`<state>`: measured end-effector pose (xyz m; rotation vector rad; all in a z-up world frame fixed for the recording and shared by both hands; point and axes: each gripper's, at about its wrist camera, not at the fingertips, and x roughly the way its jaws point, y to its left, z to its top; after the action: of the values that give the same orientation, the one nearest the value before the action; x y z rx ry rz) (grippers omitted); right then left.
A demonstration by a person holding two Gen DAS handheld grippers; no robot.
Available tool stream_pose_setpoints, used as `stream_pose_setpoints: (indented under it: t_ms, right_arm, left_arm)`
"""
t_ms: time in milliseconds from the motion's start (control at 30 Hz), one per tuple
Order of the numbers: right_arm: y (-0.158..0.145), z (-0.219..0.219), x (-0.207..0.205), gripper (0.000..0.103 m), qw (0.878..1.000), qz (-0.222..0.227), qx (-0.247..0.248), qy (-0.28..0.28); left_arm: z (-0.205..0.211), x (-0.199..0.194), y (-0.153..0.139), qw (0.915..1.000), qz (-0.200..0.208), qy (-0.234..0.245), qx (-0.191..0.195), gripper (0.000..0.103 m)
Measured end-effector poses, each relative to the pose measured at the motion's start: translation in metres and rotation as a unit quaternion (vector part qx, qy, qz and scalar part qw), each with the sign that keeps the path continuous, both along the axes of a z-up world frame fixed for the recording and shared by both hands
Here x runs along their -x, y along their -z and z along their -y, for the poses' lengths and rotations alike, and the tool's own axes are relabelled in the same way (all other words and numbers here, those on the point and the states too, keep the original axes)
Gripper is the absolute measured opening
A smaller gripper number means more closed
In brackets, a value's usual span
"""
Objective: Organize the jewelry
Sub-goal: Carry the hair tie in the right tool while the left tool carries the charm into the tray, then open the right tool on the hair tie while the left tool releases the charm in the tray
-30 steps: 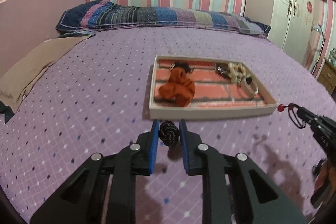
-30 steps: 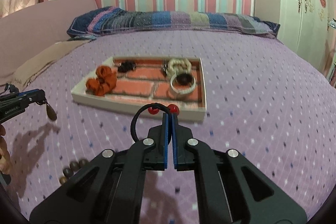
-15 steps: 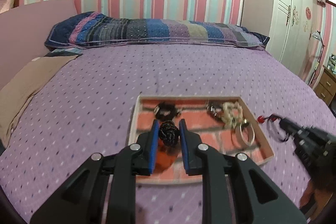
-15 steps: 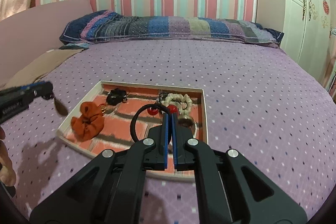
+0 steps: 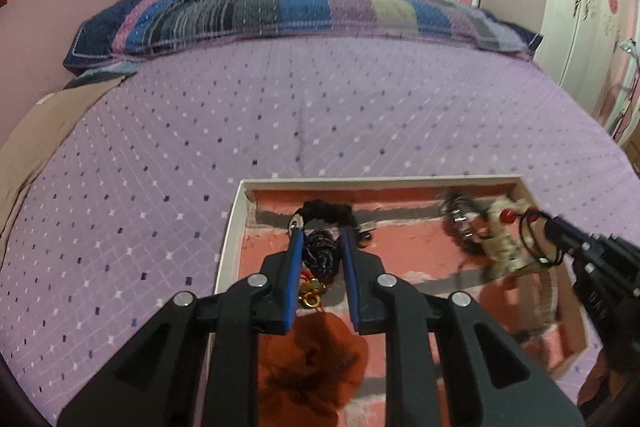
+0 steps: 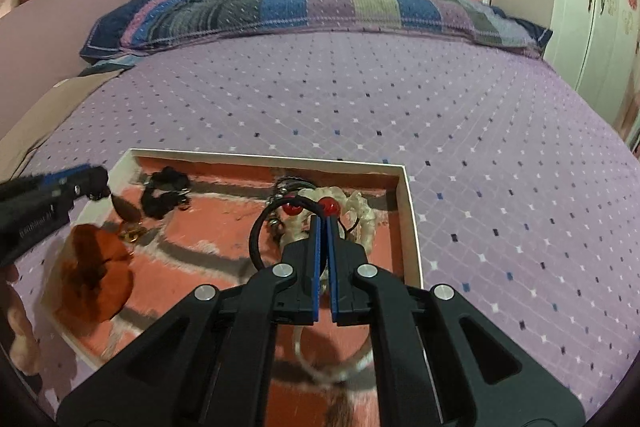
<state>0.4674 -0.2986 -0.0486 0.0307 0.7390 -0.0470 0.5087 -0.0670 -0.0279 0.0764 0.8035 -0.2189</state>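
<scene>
In the left wrist view, the left gripper (image 5: 320, 251) sits low in the centre of the frame, its blue pads closed on a dark braided knot (image 5: 319, 253) that hangs between them above the left half of the tray (image 5: 230, 227). Beneath it, lower centre, lies an orange scrunchie (image 5: 312, 359), and a black scrunchie (image 5: 328, 213) rests just beyond the fingertips by the tray's far wall. At the right edge the right gripper (image 5: 538, 227) reaches in over a cream bead bracelet (image 5: 504, 247). In the right wrist view, the right gripper (image 6: 323, 217) is pinched shut on a black hair tie with red beads (image 6: 296, 209), its loop hanging to the left of the pads, over the tray's right end, where a white bangle (image 6: 320, 373) shows at the bottom. The left gripper (image 6: 96, 183) enters from the left edge. To my eye this is the drop-off step: both pieces are carried over the tray, not yet set down. The next move calls for lowering each piece to a bare patch of the brick-patterned floor, then easing the pads apart without snagging the pieces already lying there.
</scene>
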Motion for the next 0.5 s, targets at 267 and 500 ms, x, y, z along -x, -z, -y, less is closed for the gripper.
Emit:
stream_pose_setpoints:
  t_ms: [267, 500]
  right_arm:
    - [0.029, 0.001, -0.033, 0.004, 0.998, -0.056, 0.0, -0.008]
    - [0.033, -0.005, -0.041, 0.004, 0.996, -0.086, 0.012, -0.015]
  left_arm:
    - [-0.005, -0.021, 0.032, 0.9993, -0.033, -0.006, -0.014, 0.021]
    - [-0.012, -0.028, 0.047, 0.9983, -0.054, -0.014, -0.016, 0.021]
